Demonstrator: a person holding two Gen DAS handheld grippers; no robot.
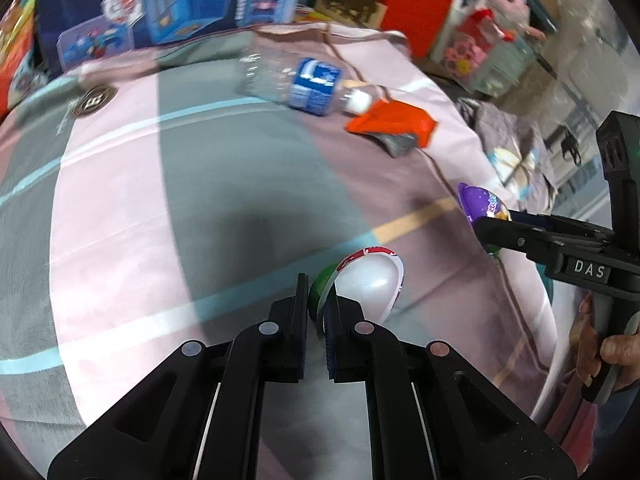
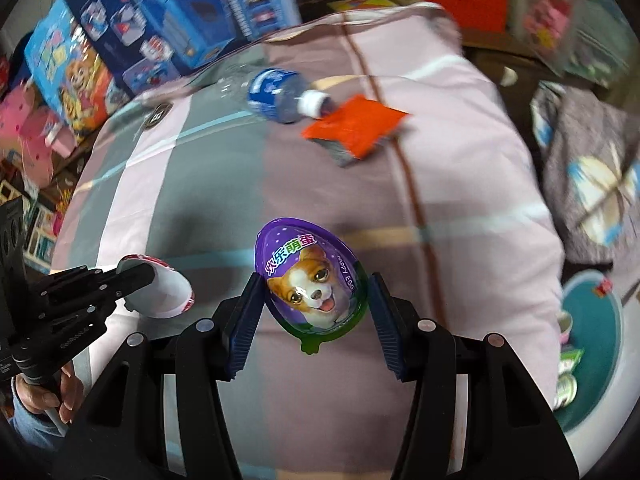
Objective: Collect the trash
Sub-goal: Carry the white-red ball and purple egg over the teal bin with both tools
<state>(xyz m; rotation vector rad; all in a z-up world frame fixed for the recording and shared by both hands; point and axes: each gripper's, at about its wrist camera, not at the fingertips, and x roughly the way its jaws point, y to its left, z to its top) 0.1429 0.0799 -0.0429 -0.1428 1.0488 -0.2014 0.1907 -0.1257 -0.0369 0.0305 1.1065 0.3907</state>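
My left gripper [image 1: 316,312] is shut on a white half-egg shell [image 1: 370,284] with a red and green rim, held above the bed; it also shows in the right wrist view [image 2: 160,292]. My right gripper [image 2: 316,312] is shut on a purple egg-shaped package [image 2: 312,280] with a dog picture, seen at the right in the left wrist view [image 1: 480,202]. An empty plastic bottle [image 1: 296,80] with a blue label and an orange wrapper [image 1: 394,122] lie on the far part of the bed [image 1: 120,208].
Colourful toy boxes [image 1: 168,4] stand behind the bed. A teal bin [image 2: 592,356] with some trash in it stands on the floor at the right. A grey patterned blanket [image 2: 592,184] lies beside the bed.
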